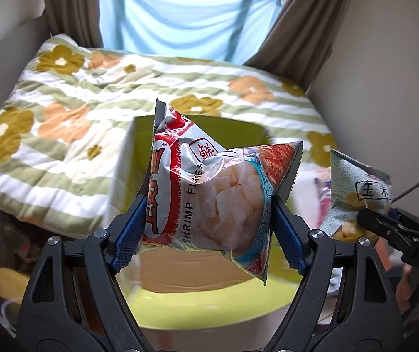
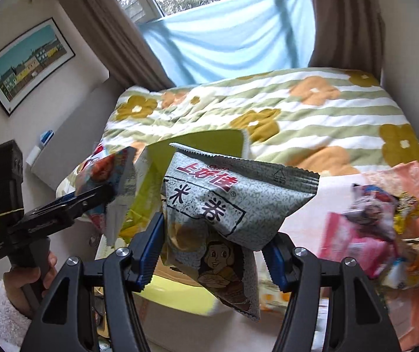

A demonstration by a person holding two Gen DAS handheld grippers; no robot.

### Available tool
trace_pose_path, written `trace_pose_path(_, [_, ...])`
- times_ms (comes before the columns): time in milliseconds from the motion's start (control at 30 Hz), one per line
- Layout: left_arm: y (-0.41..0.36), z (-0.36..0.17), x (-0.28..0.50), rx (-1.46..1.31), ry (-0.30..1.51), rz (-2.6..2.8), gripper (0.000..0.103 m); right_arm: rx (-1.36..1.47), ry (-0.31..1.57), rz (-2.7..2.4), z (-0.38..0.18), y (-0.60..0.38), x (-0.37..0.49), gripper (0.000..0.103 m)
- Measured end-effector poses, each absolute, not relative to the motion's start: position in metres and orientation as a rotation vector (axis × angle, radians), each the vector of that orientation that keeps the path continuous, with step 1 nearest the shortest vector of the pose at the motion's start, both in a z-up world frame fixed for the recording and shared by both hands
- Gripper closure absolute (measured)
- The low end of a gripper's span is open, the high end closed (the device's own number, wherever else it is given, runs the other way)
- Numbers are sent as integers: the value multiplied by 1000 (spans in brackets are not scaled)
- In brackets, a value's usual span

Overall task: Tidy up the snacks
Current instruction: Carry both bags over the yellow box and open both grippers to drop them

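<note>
Gripping crinkly shrimp flakes bag [image 1: 209,193] and speckled, puffy corn snack bag [image 2: 233,214]

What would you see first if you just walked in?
Two snack bags held up in the air: the left gripper squeezes a red-and-white shrimp chips bag, and the right gripper squeezes a grey-green bag. Behind them lies a flowery striped blanket, with a snack pile at right.

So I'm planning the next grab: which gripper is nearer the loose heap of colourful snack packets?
Right. The right gripper has the heap of colourful snack packets just off its right; the left gripper is on the far side.
</note>
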State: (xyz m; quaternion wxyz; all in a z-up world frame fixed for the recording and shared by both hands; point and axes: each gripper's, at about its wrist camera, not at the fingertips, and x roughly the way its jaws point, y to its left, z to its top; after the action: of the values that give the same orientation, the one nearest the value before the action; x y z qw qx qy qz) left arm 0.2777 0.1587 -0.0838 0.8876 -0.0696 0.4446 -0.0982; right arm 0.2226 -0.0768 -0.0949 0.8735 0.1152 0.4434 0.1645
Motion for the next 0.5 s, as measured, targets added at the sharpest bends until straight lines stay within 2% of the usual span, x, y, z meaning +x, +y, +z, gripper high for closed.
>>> trace_pose_path(167, [178, -109, 295, -72, 1007, -255, 24, 253, 986, 314, -112, -41, 230, 45])
trace_pose_path(400, [161, -144, 304, 103, 1092, -320, 24, 262, 1044, 215, -127, -29, 233, 45])
trace_pose_path(500, [156, -151, 310, 129, 1091, -320, 16, 264, 1061, 197, -130, -25, 235, 45])
